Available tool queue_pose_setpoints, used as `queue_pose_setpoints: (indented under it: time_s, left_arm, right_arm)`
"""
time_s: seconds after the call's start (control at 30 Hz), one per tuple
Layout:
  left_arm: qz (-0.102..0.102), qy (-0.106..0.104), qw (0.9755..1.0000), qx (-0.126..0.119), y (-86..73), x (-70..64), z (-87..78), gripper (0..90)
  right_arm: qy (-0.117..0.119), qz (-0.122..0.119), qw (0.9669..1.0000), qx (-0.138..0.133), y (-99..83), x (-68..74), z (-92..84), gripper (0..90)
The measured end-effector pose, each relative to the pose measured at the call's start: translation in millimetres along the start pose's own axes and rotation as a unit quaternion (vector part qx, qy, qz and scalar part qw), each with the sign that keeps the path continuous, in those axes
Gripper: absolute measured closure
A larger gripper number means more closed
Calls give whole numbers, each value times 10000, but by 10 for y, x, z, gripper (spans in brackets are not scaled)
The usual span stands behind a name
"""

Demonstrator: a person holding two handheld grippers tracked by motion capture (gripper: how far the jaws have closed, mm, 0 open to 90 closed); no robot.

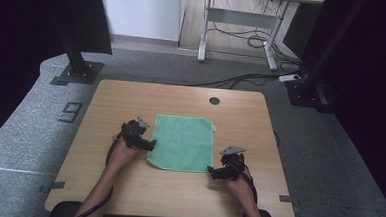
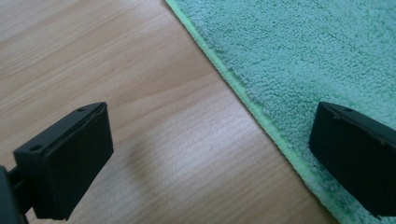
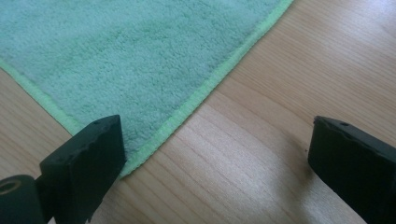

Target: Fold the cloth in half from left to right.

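two black handheld grippers, left gripper [image 1: 153, 146] and right gripper [image 1: 211, 170], each with blocky matte jaws, small screw holes, a grey triangular plate behind the jaws, and a trailing black cable; bare forearms.

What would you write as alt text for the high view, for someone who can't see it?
A flat green cloth lies on a wooden table, and a person's two hands hold a black tool at either side of it: the left tool at the cloth's left edge, the right tool at its near right corner. Grey carpet and a desk frame lie beyond.
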State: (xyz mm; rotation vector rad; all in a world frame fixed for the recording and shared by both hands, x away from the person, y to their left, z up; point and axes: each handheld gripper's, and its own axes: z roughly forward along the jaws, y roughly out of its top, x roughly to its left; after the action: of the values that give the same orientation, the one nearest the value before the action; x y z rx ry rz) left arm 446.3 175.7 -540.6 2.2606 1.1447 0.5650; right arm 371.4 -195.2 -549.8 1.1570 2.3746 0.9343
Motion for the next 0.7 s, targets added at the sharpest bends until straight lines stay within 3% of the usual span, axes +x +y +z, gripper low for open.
queue_pose_setpoints:
  time_s: [0.17, 0.37, 0.6, 0.7]
  left_arm:
    - [-198, -218, 9995, -58, -133, -52, -79, 0]
    - [-237, -327, 9992, -61, -271, -171, -199, 0]
    - [-102, -260, 9996, -16, -348, -332, -310, 0]
    - [15, -413, 9991, 48, -394, -483, -381, 0]
  right_arm:
    - [-4, 63, 10000, -12, -44, -39, -30, 41]
    - [-112, 82, 9999, 2, -81, -91, -76, 43]
    - [-241, 76, 9997, 0, -113, -151, -115, 44]
    - [-329, 111, 9994, 4, -136, -208, -139, 44]
